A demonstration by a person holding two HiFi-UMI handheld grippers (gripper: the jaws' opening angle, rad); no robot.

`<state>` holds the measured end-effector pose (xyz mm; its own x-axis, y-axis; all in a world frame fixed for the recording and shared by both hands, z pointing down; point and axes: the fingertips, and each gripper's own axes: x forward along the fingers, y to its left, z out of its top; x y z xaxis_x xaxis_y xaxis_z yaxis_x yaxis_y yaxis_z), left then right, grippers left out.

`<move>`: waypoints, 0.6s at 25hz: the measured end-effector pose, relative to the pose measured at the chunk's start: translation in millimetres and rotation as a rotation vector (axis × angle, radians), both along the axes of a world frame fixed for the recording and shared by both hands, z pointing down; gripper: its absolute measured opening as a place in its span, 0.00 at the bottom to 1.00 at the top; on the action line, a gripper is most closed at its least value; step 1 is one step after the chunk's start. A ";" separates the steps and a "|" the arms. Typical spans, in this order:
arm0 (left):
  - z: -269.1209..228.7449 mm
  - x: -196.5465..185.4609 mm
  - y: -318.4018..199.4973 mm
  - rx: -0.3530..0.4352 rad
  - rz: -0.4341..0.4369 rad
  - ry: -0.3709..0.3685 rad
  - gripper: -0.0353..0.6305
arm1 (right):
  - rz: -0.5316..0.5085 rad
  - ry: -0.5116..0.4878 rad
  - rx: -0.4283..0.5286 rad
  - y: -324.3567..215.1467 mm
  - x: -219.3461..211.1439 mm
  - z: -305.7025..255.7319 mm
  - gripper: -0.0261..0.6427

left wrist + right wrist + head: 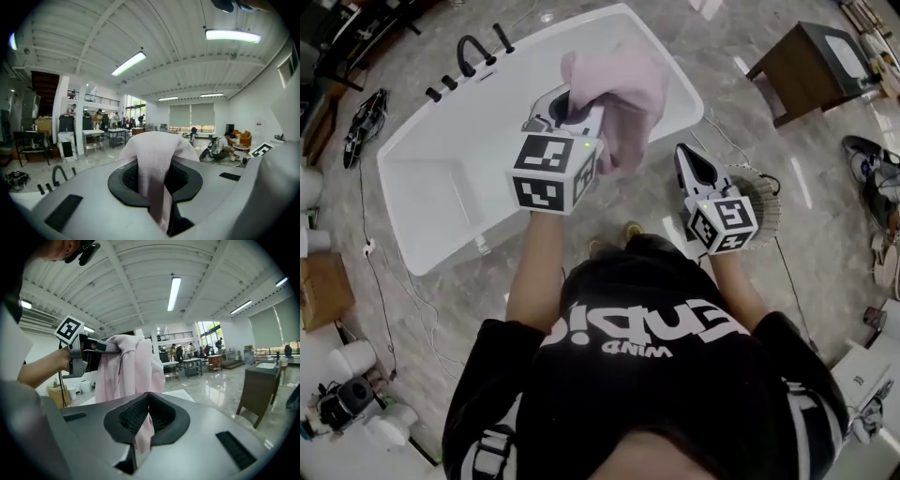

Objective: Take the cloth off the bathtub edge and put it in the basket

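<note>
L claw (562, 105) is being held nearly shut, pinching the cloth (619, 89) by a bunched fold, upper centre of frame, above the tub (441, 187). R claw (682, 150) closed, seemingly empty. Cloth is being judged soft, light, limp: grip folds, not edges.

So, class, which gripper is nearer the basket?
Right. The right gripper is beside the basket, overlapping its rim in the head view. The left gripper, shut on the pink cloth, is farther off above the bathtub.
</note>
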<state>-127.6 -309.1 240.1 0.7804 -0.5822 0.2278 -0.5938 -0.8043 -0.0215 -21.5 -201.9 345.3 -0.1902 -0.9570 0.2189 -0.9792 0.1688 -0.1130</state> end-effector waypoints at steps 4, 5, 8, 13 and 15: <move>3.8 84.8 30.2 -0.002 0.204 0.011 0.16 | 0.206 -0.018 -0.009 47.3 63.6 11.0 0.06; 5.0 106.3 40.0 -0.002 0.251 0.013 0.16 | 0.254 -0.029 -0.006 59.2 79.9 13.9 0.06; 4.0 165.9 69.3 0.006 0.378 0.020 0.16 | 0.382 -0.050 0.004 94.3 122.2 19.1 0.06; -3.9 260.7 124.0 0.020 0.548 0.031 0.16 | 0.553 -0.044 0.021 163.4 187.3 14.4 0.06; -3.4 302.5 154.2 0.020 0.616 0.029 0.16 | 0.635 -0.046 0.029 201.1 218.9 13.6 0.06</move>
